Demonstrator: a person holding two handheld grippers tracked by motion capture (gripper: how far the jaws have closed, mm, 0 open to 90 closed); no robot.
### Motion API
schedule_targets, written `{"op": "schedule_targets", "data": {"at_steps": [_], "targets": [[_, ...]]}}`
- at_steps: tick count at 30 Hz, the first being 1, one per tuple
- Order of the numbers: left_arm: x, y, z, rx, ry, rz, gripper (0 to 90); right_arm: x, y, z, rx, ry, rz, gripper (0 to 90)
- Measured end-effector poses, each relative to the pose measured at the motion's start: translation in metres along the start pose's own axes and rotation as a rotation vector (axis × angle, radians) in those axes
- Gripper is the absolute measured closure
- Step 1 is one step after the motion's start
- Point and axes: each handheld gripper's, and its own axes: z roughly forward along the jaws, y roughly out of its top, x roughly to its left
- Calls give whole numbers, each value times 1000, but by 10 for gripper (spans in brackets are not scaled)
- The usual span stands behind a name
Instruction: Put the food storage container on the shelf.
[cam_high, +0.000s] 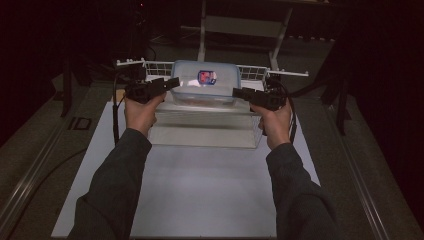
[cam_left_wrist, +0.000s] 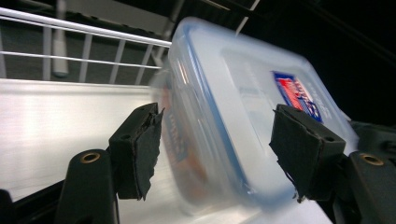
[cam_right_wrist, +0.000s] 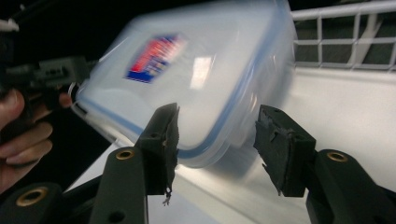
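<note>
A clear plastic food box (cam_high: 205, 82) with a blue-rimmed lid and a red and blue label stands in a white wire tray (cam_high: 280, 72). My left gripper (cam_high: 171, 83) is at the box's left end and my right gripper (cam_high: 236, 93) at its right end. In the left gripper view the box (cam_left_wrist: 224, 93) looks blurred, and its near end lies between the open jaws of the left gripper (cam_left_wrist: 217, 149). In the right gripper view a corner of the box (cam_right_wrist: 201, 70) sits between the open jaws of the right gripper (cam_right_wrist: 217, 140), with a gap at the right pad (cam_right_wrist: 280, 149).
The tray has a shiny floor (cam_left_wrist: 56, 112) and low wire walls (cam_right_wrist: 341, 14). It rests at the far end of a white mat (cam_high: 200, 190) on a grey table. A metal stand (cam_high: 240, 25) rises behind the tray. The surroundings are dark.
</note>
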Motion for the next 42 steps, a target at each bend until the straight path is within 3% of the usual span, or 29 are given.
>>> {"op": "schedule_targets", "data": {"at_steps": [2, 4, 6, 11, 15, 17, 20, 23, 29, 34, 39, 42], "targets": [[-1, 0, -3, 1, 14, 28, 338, 0, 1, -3, -19, -27, -6, 465], [-2, -1, -5, -2, 20, 44, 340, 1, 1, -6, -27, -62, -49, 453], [-3, -1, -8, -4, 23, 60, 343, 1, 1, -7, -32, -67, -59, 453], [-8, -1, -15, -15, 17, 83, 358, 7, 1, -14, -13, -99, -150, 452], [-13, -1, -23, -20, -5, 101, 377, 12, -1, -19, -13, -91, -197, 489], [-16, -2, -27, -22, -15, 123, 382, 15, -3, -22, -9, -72, -242, 604], [-21, -5, -34, -20, -30, 149, 382, 22, -8, -23, 20, -61, -347, 813], [-28, -8, -39, -21, -46, 177, 382, 27, -16, -16, 65, -71, -410, 896], [-46, -18, -51, -14, -106, 235, 382, 27, -25, 6, 99, -113, -407, 898], [-54, -26, -61, -10, -134, 268, 382, 26, -29, 10, 112, -144, -415, 888], [-56, -37, -74, -9, -143, 308, 382, 26, -42, 5, 131, -129, -456, 744], [-53, -48, -80, 0, -124, 343, 381, 29, -58, -3, 147, -116, -496, 627]]}}
